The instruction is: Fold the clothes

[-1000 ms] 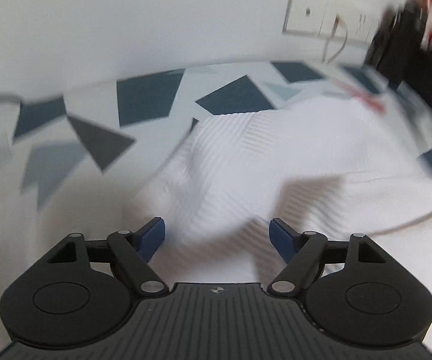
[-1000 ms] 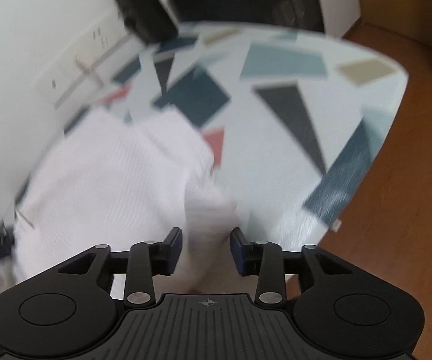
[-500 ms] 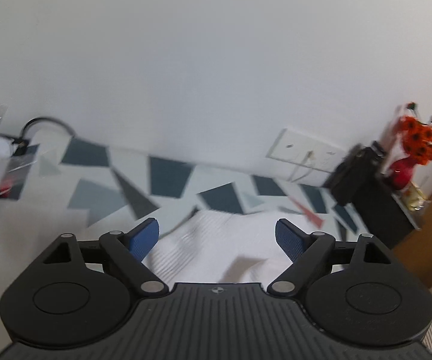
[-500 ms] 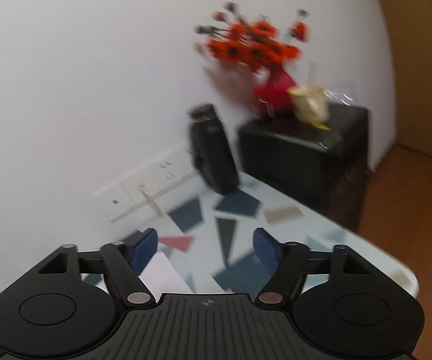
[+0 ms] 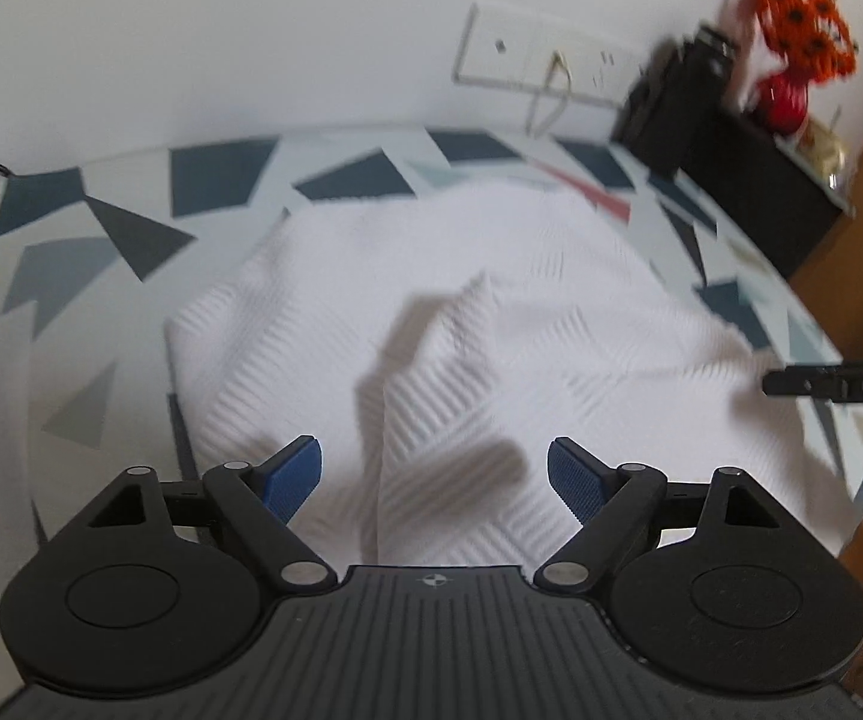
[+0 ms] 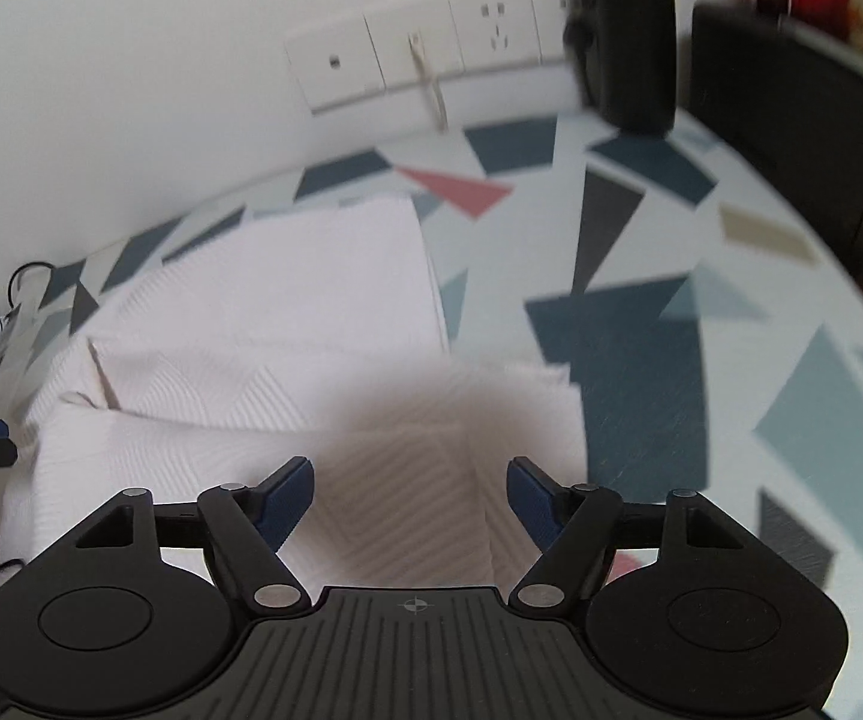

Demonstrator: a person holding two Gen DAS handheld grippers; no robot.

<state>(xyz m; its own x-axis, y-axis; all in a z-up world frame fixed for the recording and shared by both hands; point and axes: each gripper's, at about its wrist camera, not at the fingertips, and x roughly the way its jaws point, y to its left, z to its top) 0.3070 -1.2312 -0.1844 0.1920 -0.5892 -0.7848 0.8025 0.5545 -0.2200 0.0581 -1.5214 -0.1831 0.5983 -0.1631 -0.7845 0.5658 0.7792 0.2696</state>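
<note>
Jaws of your left gripper (image 5: 431, 477) stand wide and empty over the white garment (image 5: 479, 324); the right gripper (image 6: 410, 495), clamped on a fold of it a second ago, has let go and its jaws have just been closing a little. Both have swung back down over it, so I judge a new grasp comes next. Beyond the jaws, on the patterned table (image 6: 641, 324), no container shows.

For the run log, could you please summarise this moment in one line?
left gripper: open, empty | right gripper: open, just closing, empty | white garment: part-folded on table
</note>
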